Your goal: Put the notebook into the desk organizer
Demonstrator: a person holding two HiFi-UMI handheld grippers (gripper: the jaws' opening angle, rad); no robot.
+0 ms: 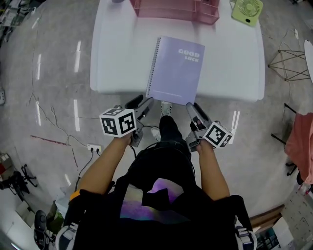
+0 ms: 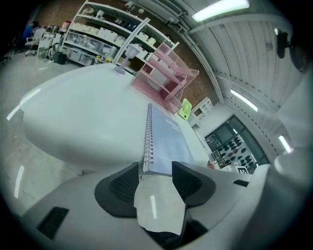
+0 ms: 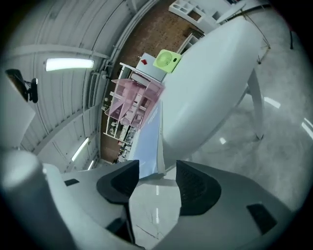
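Note:
A lilac spiral-bound notebook (image 1: 176,68) lies flat on the white table (image 1: 117,58), its near edge sticking out over the table's front edge. The pink desk organizer (image 1: 176,10) stands at the table's far edge. My left gripper (image 1: 142,103) is open just in front of the notebook's near left corner. In the left gripper view the spiral corner of the notebook (image 2: 161,141) lines up with the gap of the gripper (image 2: 155,171), and the pads do not press on it. My right gripper (image 1: 195,110) is open at the near right corner, where the notebook (image 3: 149,141) shows ahead of the gripper (image 3: 157,173).
A green desk fan (image 1: 247,10) sits at the table's far right, beside the organizer. A wire frame (image 1: 288,63) stands on the floor to the right. Cables and a power strip (image 1: 94,147) lie on the floor to the left. Storage shelves (image 2: 98,39) line the far wall.

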